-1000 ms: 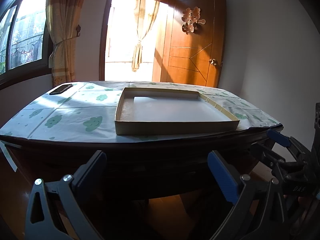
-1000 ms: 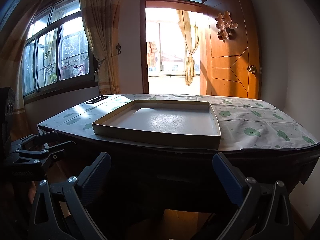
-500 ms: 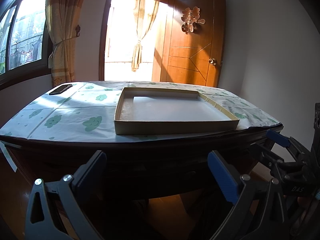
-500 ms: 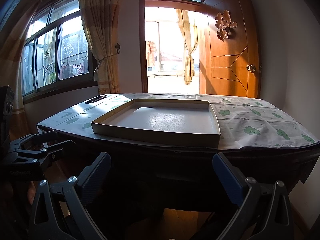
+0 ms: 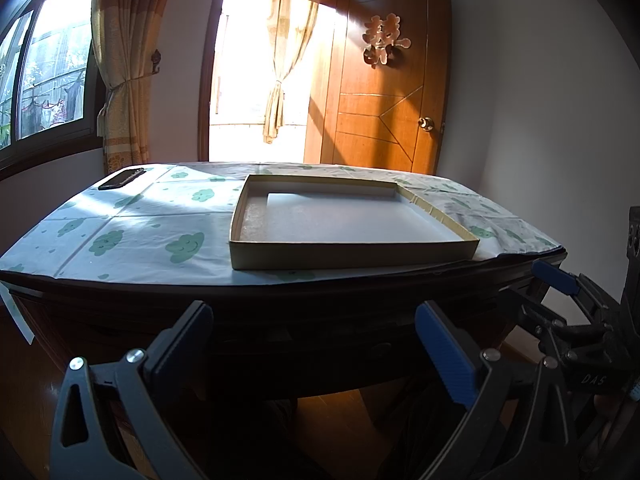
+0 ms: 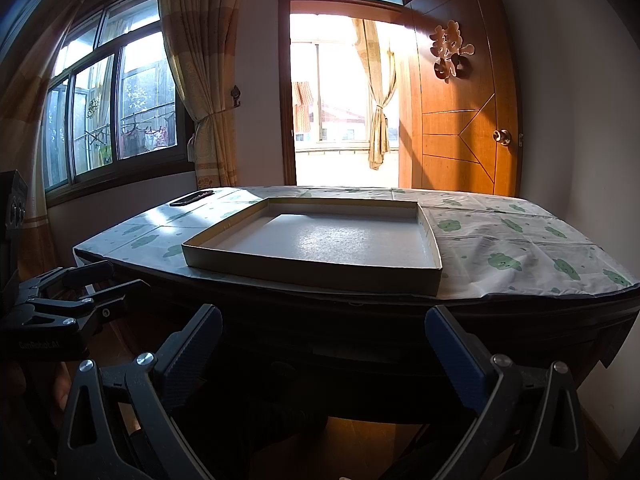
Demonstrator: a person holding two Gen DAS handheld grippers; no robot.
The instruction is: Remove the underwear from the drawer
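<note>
A dark wooden table (image 5: 280,292) stands ahead, its shadowed front (image 6: 340,344) holding what looks like a shut drawer; details are too dark to tell. No underwear is visible. A shallow cardboard box (image 5: 352,224) lies empty on the tabletop, also in the right wrist view (image 6: 320,240). My left gripper (image 5: 312,340) is open and empty, below the table edge. My right gripper (image 6: 324,344) is open and empty at the same height. Each gripper shows in the other's view: the right one (image 5: 568,312), the left one (image 6: 80,292).
A cloud-patterned cloth (image 5: 140,224) covers the tabletop. A black phone (image 5: 120,178) lies at its far left corner. Behind are a window with curtains (image 6: 120,112), an open doorway (image 6: 340,100) and a wooden door (image 6: 460,100). A white wall (image 5: 540,120) is on the right.
Nearly none: both grippers hold still in front of the table, with only a slight drift of the views.
</note>
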